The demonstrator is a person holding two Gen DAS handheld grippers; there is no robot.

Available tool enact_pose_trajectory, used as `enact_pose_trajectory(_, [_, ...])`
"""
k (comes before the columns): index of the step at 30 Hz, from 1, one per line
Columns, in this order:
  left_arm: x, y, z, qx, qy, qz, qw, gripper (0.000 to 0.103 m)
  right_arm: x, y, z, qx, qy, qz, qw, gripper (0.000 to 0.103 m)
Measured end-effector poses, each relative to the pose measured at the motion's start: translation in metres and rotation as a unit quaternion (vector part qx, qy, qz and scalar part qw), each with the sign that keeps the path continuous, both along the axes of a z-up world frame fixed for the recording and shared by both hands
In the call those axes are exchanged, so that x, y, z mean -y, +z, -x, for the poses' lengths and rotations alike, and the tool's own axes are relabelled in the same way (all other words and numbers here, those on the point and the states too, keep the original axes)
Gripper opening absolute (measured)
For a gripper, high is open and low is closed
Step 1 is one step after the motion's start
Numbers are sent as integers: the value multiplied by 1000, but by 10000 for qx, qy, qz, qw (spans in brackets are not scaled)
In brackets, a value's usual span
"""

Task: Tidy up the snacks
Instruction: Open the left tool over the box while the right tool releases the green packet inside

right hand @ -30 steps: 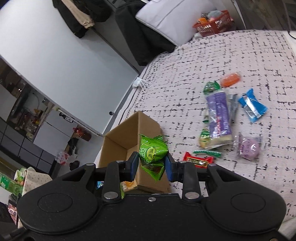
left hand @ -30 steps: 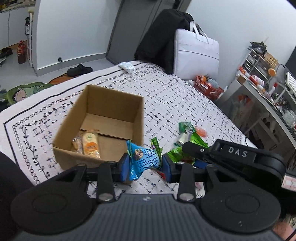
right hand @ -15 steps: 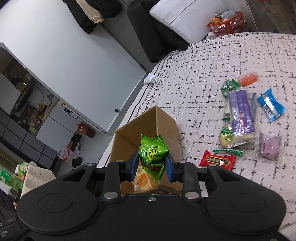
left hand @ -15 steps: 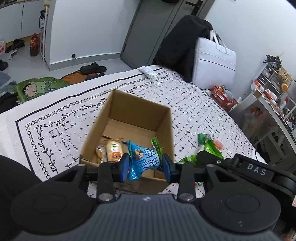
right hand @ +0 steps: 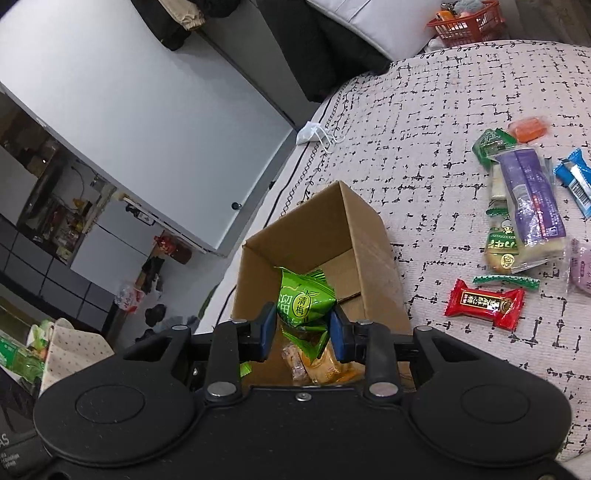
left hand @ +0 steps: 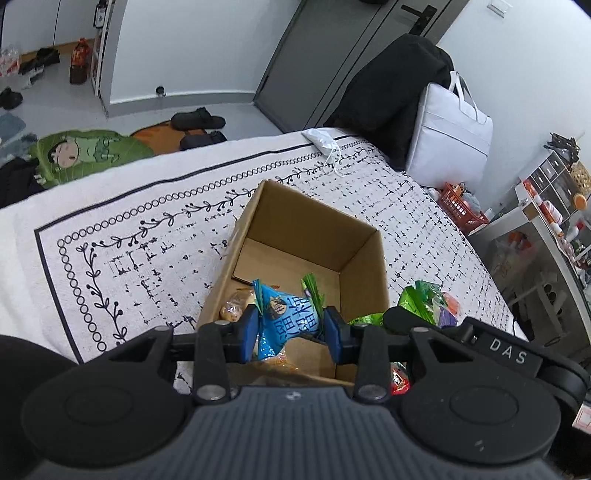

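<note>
An open cardboard box [left hand: 362, 254] [right hand: 365, 240] stands on the patterned bed cover. My left gripper [left hand: 290, 330] is shut on a blue snack packet [left hand: 286, 317] and holds it over the box's near edge. My right gripper [right hand: 303, 330] is shut on a green snack packet [right hand: 304, 304] and holds it over the box opening. Orange-yellow snacks [left hand: 231, 308] [right hand: 325, 367] lie inside the box. Loose snacks lie on the cover to the right: a red packet [right hand: 484, 302], a purple packet [right hand: 530, 201], a blue packet [right hand: 578, 181] and an orange one [right hand: 528, 127].
A white face mask [left hand: 321, 138] lies near the bed's far edge. A black coat and white bag [left hand: 454, 129] lean at the back. The right gripper's body [left hand: 480, 343] sits beside the left one. An orange basket [right hand: 467, 22] stands beyond the bed.
Both grippers moved with their packets toward and over the box. The box now sits right under both packets.
</note>
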State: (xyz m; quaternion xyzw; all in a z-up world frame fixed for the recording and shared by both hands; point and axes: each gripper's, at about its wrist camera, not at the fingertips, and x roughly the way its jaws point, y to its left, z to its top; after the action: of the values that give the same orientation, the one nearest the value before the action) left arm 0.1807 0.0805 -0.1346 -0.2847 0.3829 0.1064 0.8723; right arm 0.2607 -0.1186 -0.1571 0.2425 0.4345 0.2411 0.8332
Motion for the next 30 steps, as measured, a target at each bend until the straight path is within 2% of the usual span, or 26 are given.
enact_pose_trajectory(10, [-9, -15, -15, -80, -96, 259, 9996, 41, -9, -10, -6, -153, -4, 254, 9996, 31])
enact_pose_trajectory(21, [-15, -9, -10, -98, 22, 206, 9997, 47, -12, -13, -3, -235, 79, 425, 9988, 33])
enact_pose_trajectory(25, [-14, -3, -5, -151, 63, 132, 9998, 56, -12, -8, 1, -173, 102, 443, 9988, 35])
enact_pose_trajectory(29, [-10, 3, -1, -220, 46, 62, 9997, 61, -7, -3, 3, -118, 62, 391, 9991, 44])
enact_pose_trajectory(30, [-9, 5, 0, -227, 58, 33, 9997, 65, -5, -1, 4, -97, 52, 388, 9992, 45])
